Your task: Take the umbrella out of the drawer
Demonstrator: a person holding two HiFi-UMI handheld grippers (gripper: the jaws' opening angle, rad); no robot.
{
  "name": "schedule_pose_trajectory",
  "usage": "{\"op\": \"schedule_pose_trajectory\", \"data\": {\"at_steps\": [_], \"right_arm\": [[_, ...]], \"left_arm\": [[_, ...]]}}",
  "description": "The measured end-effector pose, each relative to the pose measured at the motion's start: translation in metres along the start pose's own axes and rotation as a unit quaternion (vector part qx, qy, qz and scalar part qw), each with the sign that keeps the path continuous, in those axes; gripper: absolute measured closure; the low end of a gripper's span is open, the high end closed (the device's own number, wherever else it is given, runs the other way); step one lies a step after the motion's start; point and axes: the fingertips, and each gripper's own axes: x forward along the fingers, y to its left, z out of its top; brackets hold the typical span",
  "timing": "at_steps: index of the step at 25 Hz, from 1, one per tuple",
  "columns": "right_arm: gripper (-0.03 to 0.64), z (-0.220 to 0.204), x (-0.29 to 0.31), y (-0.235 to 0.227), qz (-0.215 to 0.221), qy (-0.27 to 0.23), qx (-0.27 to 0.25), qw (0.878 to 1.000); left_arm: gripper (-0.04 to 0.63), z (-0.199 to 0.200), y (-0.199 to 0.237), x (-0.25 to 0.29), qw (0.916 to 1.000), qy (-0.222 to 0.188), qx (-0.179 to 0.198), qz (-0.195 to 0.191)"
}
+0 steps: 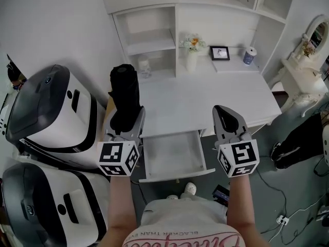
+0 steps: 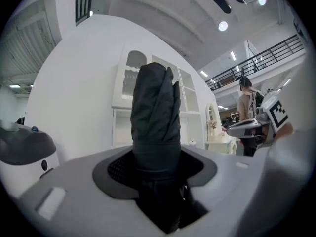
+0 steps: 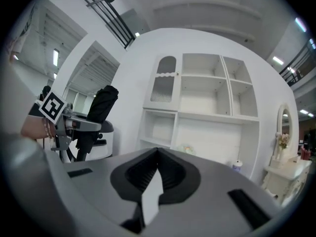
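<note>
A black folded umbrella (image 1: 125, 94) stands upright over the left end of the white desk (image 1: 205, 99), clear of the drawer. My left gripper (image 1: 127, 118) is shut on its lower part. In the left gripper view the umbrella (image 2: 155, 117) rises from between the jaws. The right gripper view shows the umbrella (image 3: 101, 105) at the left. The desk drawer (image 1: 177, 176) is pulled open below me and its white inside is bare. My right gripper (image 1: 224, 111) hovers over the desk's front edge to the drawer's right, shut with nothing in it. Its jaws meet at the tips (image 3: 158, 154).
Two large white-and-black machines (image 1: 51, 112) (image 1: 46, 205) stand at the left. At the back of the desk are a flower vase (image 1: 192, 53), a picture frame (image 1: 220, 52), a cup (image 1: 250, 55) and a jar (image 1: 144, 67). A white dressing table (image 1: 303, 81) and floor cables lie at the right.
</note>
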Motion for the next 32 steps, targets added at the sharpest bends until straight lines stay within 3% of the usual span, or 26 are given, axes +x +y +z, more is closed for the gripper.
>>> {"op": "schedule_pose_trajectory", "data": {"at_steps": [8, 13, 32], "right_arm": [[0.609, 0.047, -0.004, -0.008, -0.018, -0.053, -0.037, 0.998], [0.609, 0.063, -0.009, -0.020, -0.050, -0.078, -0.043, 0.995], [0.609, 0.063, -0.016, -0.022, -0.045, -0.081, -0.052, 0.994]], "left_arm": [[0.353, 0.044, 0.016, -0.011, 0.9983, -0.050, 0.020, 0.025], [0.353, 0.059, 0.016, -0.010, 0.9970, -0.071, 0.012, 0.029], [0.353, 0.067, 0.007, -0.012, 0.9960, -0.085, 0.019, 0.023]]}}
